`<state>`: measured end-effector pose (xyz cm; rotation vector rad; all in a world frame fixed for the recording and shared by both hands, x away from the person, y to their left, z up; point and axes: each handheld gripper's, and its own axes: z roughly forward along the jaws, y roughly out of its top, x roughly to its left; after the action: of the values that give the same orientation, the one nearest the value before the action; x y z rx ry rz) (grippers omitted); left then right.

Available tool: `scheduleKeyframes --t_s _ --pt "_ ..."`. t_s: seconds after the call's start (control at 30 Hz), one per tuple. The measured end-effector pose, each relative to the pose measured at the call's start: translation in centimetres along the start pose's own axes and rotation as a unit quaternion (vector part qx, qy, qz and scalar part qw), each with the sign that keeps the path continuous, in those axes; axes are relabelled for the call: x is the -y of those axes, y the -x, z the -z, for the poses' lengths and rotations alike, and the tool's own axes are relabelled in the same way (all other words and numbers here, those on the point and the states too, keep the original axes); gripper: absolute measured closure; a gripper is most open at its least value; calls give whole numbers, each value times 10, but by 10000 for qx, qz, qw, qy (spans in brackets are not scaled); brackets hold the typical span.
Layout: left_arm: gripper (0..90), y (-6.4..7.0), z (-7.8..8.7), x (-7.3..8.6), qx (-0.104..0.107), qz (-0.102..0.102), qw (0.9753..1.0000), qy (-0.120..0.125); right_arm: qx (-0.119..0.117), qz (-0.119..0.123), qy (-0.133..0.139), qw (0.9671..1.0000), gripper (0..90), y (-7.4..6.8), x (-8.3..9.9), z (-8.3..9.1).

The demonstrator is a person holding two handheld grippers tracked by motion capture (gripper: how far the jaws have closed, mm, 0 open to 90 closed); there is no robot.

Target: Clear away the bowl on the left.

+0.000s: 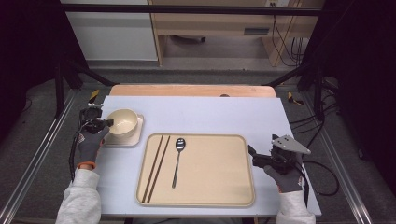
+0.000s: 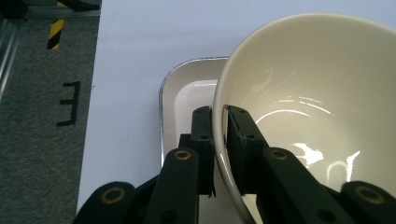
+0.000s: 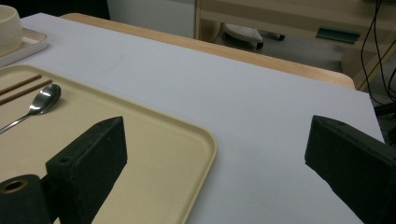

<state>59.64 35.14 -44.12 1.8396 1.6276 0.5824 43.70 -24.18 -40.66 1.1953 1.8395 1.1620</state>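
My left gripper (image 2: 219, 128) is clamped on the near rim of the cream bowl (image 1: 122, 121), one jaw inside the wall and one outside. The bowl sits on a small white dish (image 1: 136, 137) at the table's left, just beyond the tan tray (image 1: 210, 186). My right gripper (image 3: 215, 154) hangs wide apart and empty over the tray's right edge. A spoon (image 1: 178, 158) and chopsticks (image 1: 156, 165) lie on the tray.

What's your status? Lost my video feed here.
Left gripper shut on bowl rim, bowl on small plate. Right gripper open, hovering beside tray. Spoon and chopsticks on tray; nothing blocking.
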Motion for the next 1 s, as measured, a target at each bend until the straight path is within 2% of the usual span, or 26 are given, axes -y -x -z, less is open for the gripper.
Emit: scheduleKeyframes --t_s 0.2,0.33,0.47,0.63,0.87,1.0 --pt "829 2 8 1 0 55 9998 185 0 -2 5 10000 59 0 0 0" --pt "828 3 15 2 -57 -24 9996 280 -6 3 1 10000 59 0 0 0" --pt "825 2 18 6 -50 70 9992 392 -2 -3 -8 10000 59 0 0 0" --pt "820 3 25 10 -15 93 9985 536 5 2 -3 10000 59 0 0 0" --pt "820 6 41 18 69 98 9954 948 5 -2 -22 10000 59 0 0 -1" --pt "820 10 49 19 83 -9 9945 1047 13 9 -35 10000 59 0 1 -1"
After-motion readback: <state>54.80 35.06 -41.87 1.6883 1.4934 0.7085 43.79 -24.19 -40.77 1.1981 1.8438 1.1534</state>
